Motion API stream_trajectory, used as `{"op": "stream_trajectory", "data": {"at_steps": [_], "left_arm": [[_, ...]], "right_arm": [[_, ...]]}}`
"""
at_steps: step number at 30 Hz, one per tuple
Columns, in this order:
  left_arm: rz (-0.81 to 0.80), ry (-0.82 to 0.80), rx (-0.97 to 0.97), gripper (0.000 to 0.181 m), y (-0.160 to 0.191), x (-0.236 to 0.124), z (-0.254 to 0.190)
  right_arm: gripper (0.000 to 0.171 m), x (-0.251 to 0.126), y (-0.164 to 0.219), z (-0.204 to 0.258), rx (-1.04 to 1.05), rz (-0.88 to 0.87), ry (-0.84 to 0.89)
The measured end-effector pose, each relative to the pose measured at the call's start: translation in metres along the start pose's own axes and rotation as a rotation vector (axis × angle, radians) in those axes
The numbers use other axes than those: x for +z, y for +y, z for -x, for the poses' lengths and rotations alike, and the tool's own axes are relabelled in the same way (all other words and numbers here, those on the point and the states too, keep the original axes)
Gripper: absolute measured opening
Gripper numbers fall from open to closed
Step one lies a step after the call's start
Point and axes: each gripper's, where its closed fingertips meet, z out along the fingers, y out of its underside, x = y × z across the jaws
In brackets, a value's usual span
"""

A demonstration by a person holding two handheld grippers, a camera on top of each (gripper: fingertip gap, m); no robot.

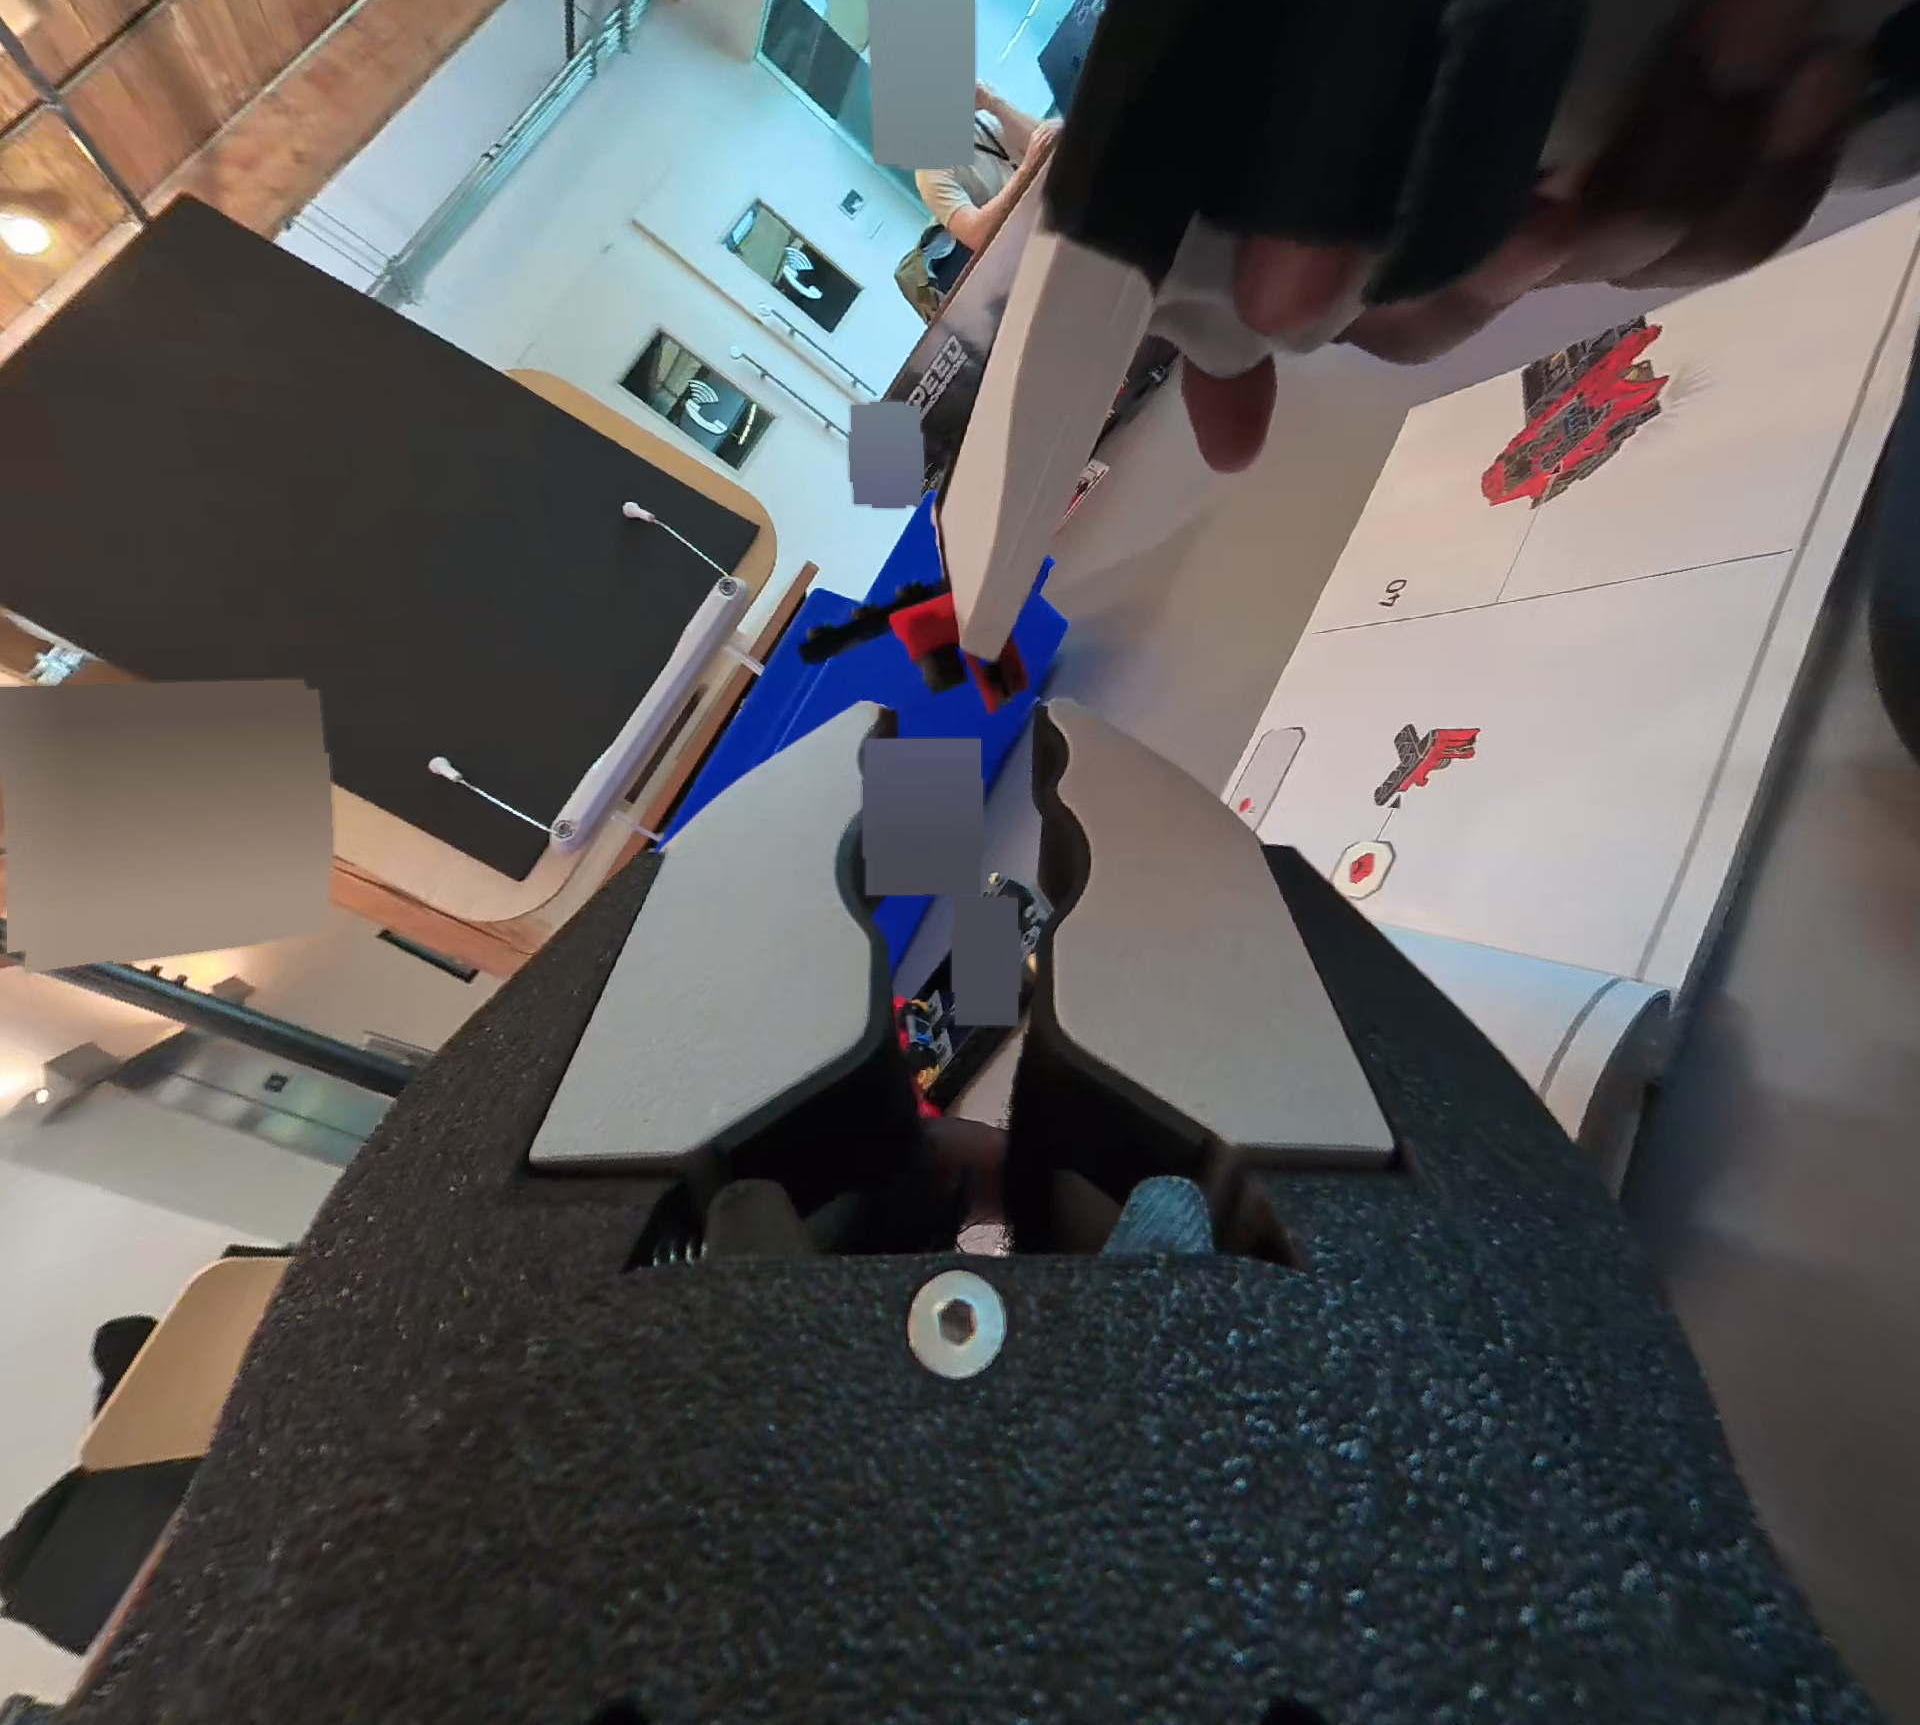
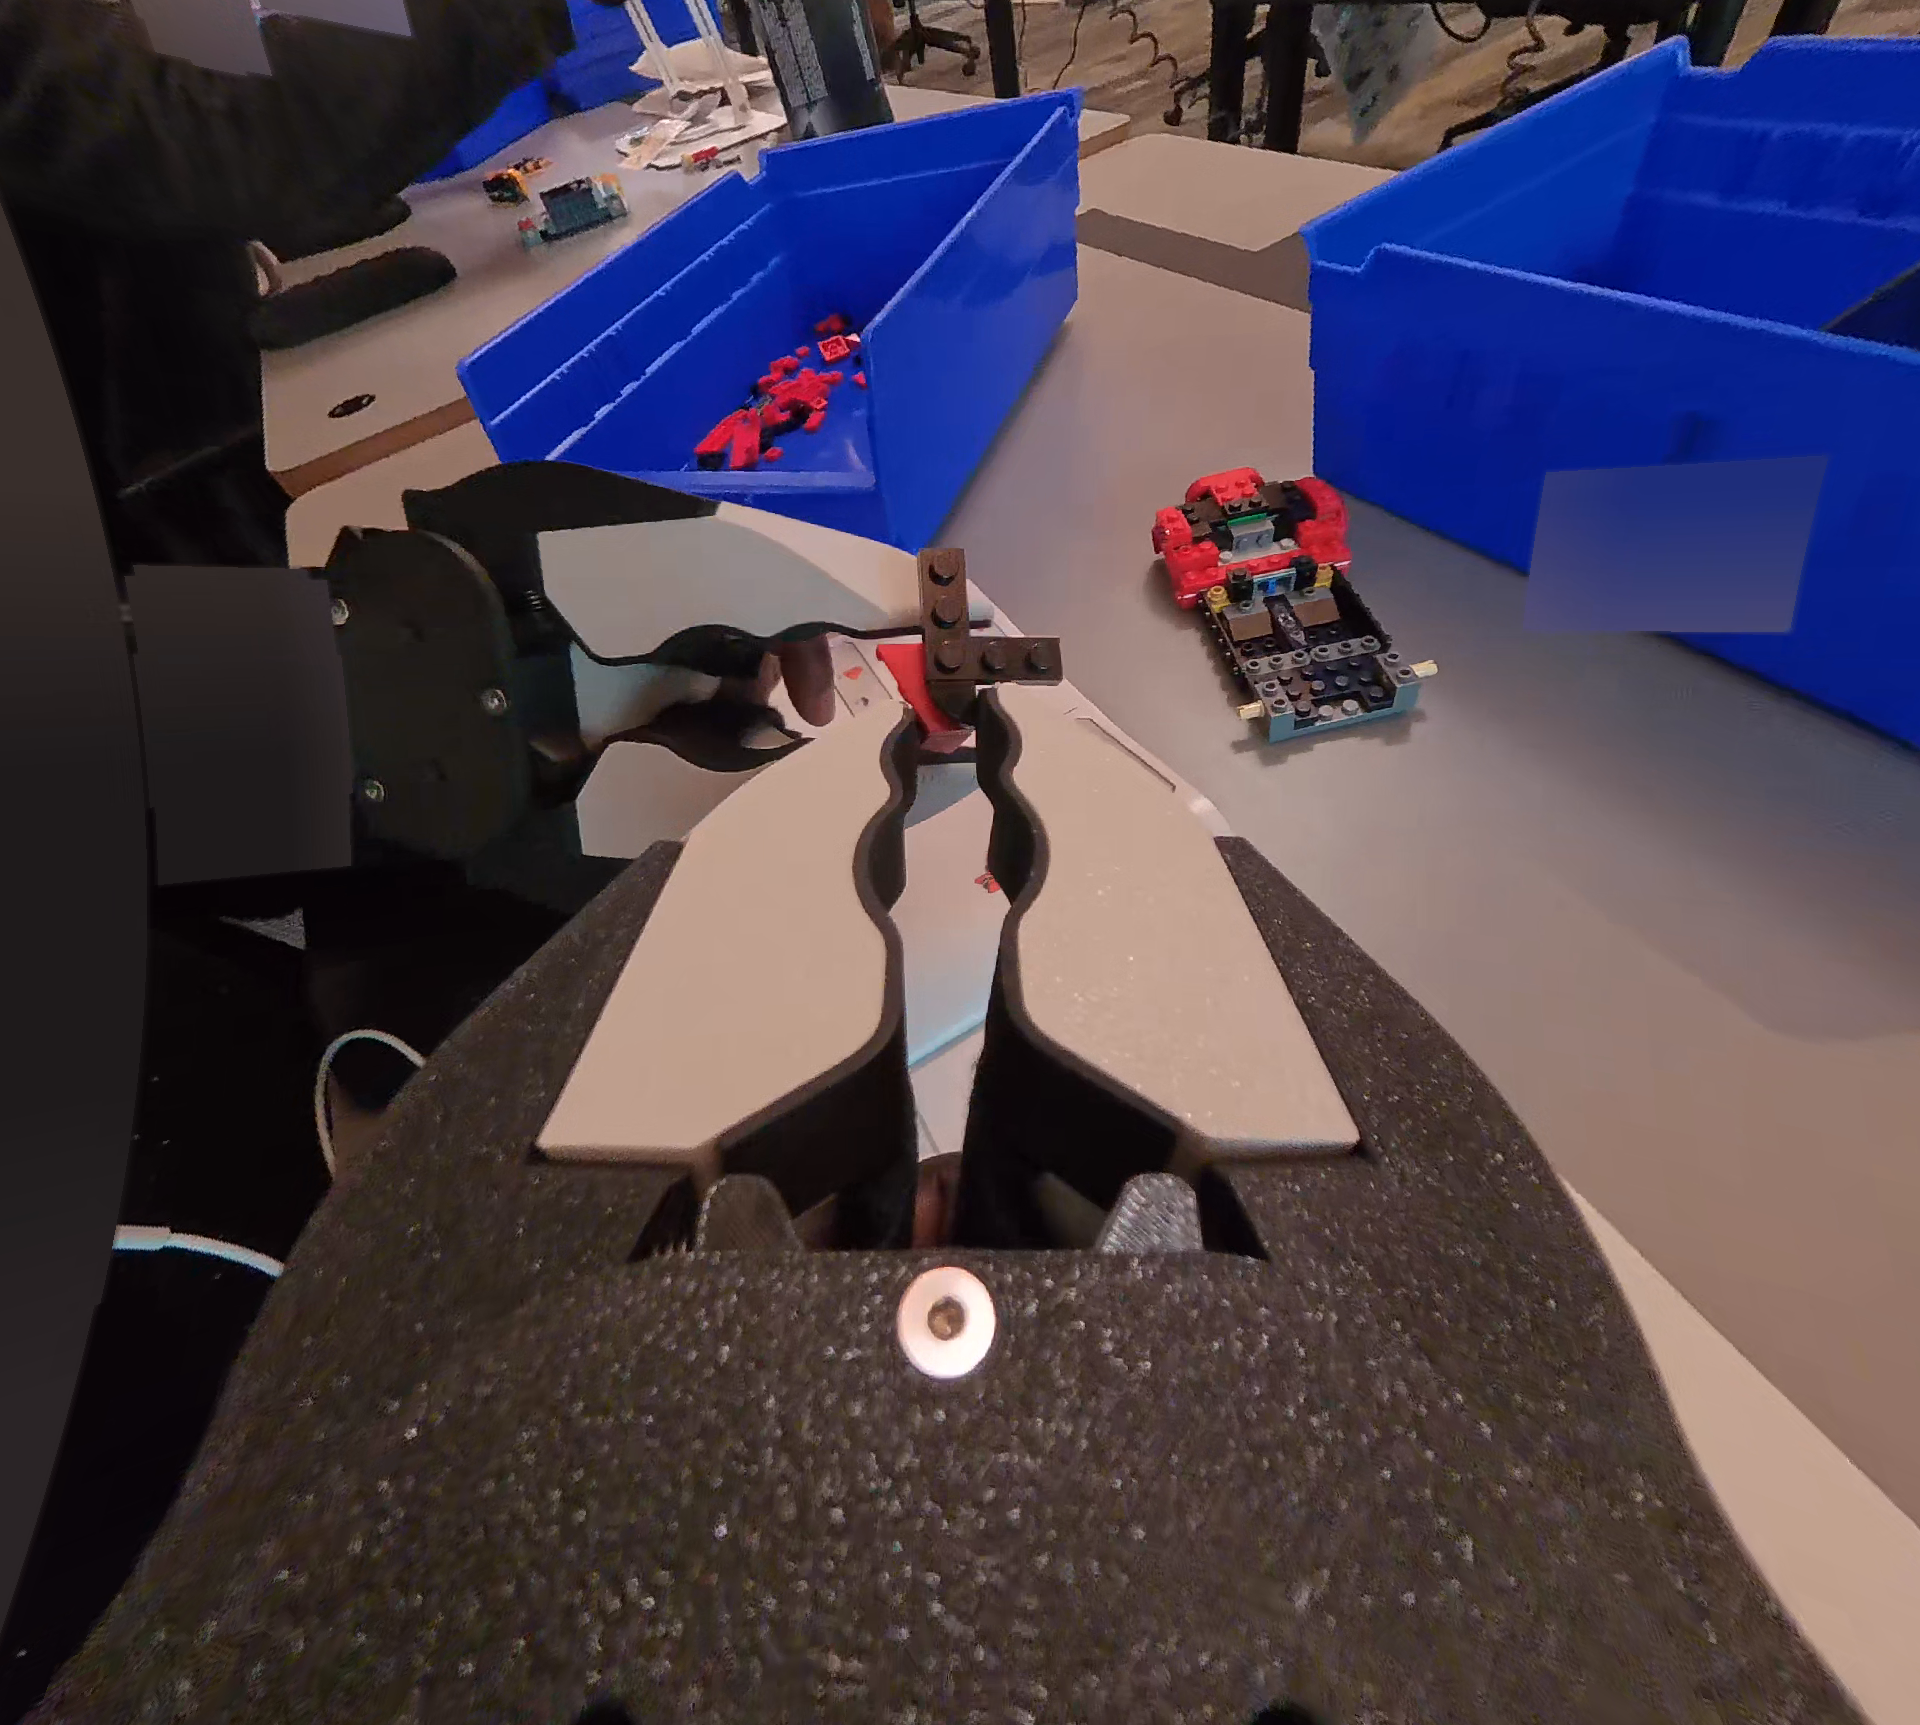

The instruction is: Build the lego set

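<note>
Two views, one line per item:

Left wrist view, own gripper [image 1: 961,719]: fingers parted, nothing between the tips, aimed up and tilted hard against the room.
Left wrist view, other gripper [image 1: 982,657]: comes down from upper right, white fingers pinching a small red and black sub-assembly [image 1: 940,641] just past the left tips.
Left wrist view, hand [image 1: 1351,221]: dark-gloved, wrapped round the right gripper's handle, close and blurred.
Left wrist view, instruction booklet [image 1: 1558,636]: open at right, printed with red car steps; seen clearly only here.
Left wrist view, blue bin [image 1: 831,699]: an edge behind the sub-assembly; contents hidden.
Left wrist view, background: wooden ceiling, lamps, a dark panel; table surface mostly out of sight.

Right wrist view, own gripper [image 2: 948,707]: tips closed on the sub-assembly's red piece [image 2: 925,688], with black studded plates [image 2: 977,636] crossing in an L above.
Right wrist view, left gripper [image 2: 790,688]: at left, side on, parted fingers reaching toward the sub-assembly; contact cannot be told.
Right wrist view, half-built car [image 2: 1278,595]: red rear body and dark studded chassis, resting on the grey table [image 2: 1455,896] right of the grippers, apart from them; absent from the left view.
Right wrist view, near bin [image 2: 935,304]: blue, holding loose red pieces [image 2: 779,408].
Right wrist view, second bin [image 2: 1558,376]: blue, far right, inside not shown.
Right wrist view, far table: another person's sleeve, small builds, a dark can.
</note>
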Motion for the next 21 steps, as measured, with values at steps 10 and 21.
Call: {"op": "stream_trajectory", "data": {"at_steps": [10,21], "left_arm": [[0.017,0.009,0.076,0.017,0.002,0.000,-0.004],[-0.038,0.025,-0.054,0.018,-0.002,-0.004,0.001]], "right_arm": [[0.010,0.004,0.005,0.002,0.017,0.021,0.003],[0.012,0.004,0.001,0.012,-0.032,0.021,-0.033]]}}
